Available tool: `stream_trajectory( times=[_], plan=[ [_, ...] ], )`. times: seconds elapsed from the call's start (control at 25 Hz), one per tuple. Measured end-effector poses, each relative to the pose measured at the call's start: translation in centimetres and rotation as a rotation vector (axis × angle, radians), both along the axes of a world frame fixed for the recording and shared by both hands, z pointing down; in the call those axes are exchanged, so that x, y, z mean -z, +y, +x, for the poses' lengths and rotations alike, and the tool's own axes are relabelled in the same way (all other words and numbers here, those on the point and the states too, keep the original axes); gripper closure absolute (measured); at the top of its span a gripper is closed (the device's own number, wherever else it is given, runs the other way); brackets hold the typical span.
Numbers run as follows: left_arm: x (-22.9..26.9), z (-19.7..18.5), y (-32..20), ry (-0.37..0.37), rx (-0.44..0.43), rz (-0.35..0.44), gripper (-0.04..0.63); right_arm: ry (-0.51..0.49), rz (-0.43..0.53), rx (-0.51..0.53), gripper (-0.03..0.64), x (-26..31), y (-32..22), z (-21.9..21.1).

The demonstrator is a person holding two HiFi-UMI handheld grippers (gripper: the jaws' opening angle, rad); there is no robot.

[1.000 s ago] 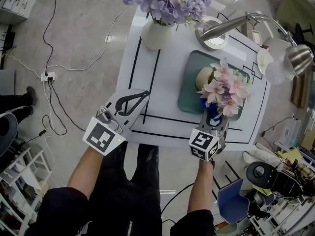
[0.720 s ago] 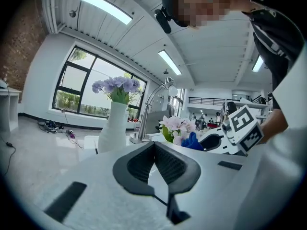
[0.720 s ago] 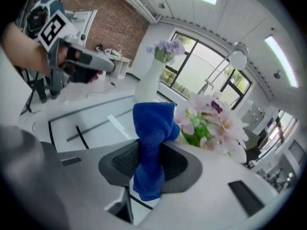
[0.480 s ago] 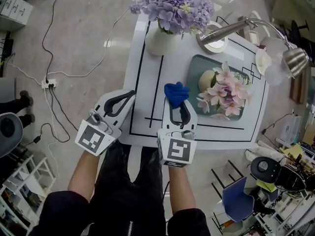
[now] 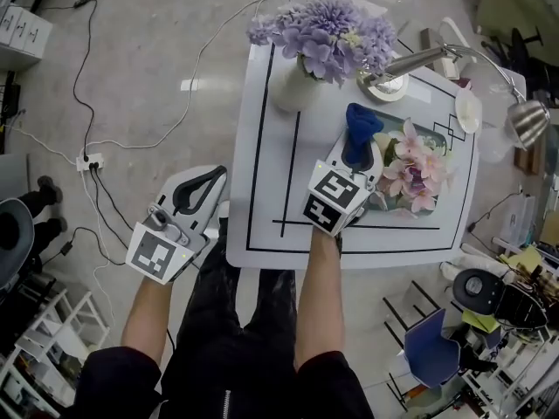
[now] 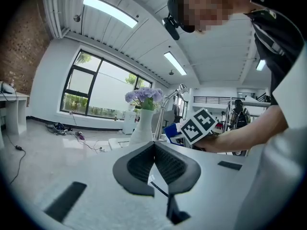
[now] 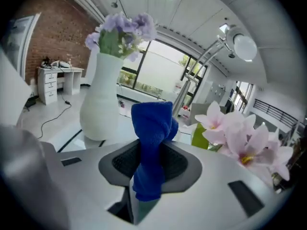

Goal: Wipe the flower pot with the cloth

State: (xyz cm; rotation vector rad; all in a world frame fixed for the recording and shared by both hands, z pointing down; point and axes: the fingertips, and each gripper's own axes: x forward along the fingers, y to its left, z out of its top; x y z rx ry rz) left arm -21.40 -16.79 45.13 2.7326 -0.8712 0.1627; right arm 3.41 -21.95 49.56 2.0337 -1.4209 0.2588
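Observation:
My right gripper point(image 5: 359, 149) is shut on a blue cloth point(image 5: 361, 122), whose bunched end sticks up past the jaws over the teal tray point(image 5: 390, 201). In the right gripper view the cloth point(image 7: 151, 139) hangs clamped between the pads. The pot of pink flowers point(image 5: 412, 168) stands on the tray just right of the cloth; its greenish pot point(image 7: 201, 136) shows beside the blooms point(image 7: 242, 134). A white vase point(image 5: 292, 92) with purple flowers point(image 5: 329, 26) stands at the table's far left. My left gripper point(image 5: 217, 172) is shut and empty, off the table's left edge.
A white table point(image 5: 269, 182) with black lines holds everything. A metal desk lamp point(image 5: 437, 53) arches over the back right, its head point(image 5: 527, 120) past the table's edge. Cables and a power strip point(image 5: 87, 159) lie on the floor left. Shelves and chairs crowd the right side.
My right gripper carried the blue cloth from the table's front edge up and right to beside the pink flowers. The left gripper drew back slightly left, off the table.

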Motion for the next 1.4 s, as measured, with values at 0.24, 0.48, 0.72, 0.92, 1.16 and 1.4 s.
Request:
stream_trajectory(
  times=[0.24,0.48,0.72,0.92,1.16,1.4],
  plan=[
    [-0.3,0.1,-0.6,0.004,-0.021,-0.019,0.589,0.011,-0.065,-0.086,0.508,-1.4,0.5,2.2],
    [-0.4,0.4,-0.9,0.015,-0.029,-0.022,0.589,-0.010,-0.125,-0.123,0.508,-2.6,2.8,3.2],
    [0.0,1.9,0.0,0.024,-0.055,-0.013,0.589,-0.015,-0.154,-0.092,0.508,-2.9,5.2,2.8],
    [0.9,3.5,1.0,0.036,-0.077,0.004,0.589,-0.019,-0.146,0.008,0.508,-1.5,6.7,0.1],
    [2.8,5.7,3.2,0.037,-0.106,0.025,0.589,-0.178,-0.065,0.096,0.506,1.9,9.7,-4.1],
    [6.2,7.8,5.9,0.045,-0.116,0.072,0.589,-0.348,-0.005,0.107,0.507,5.5,14.6,-2.6]
  ],
)
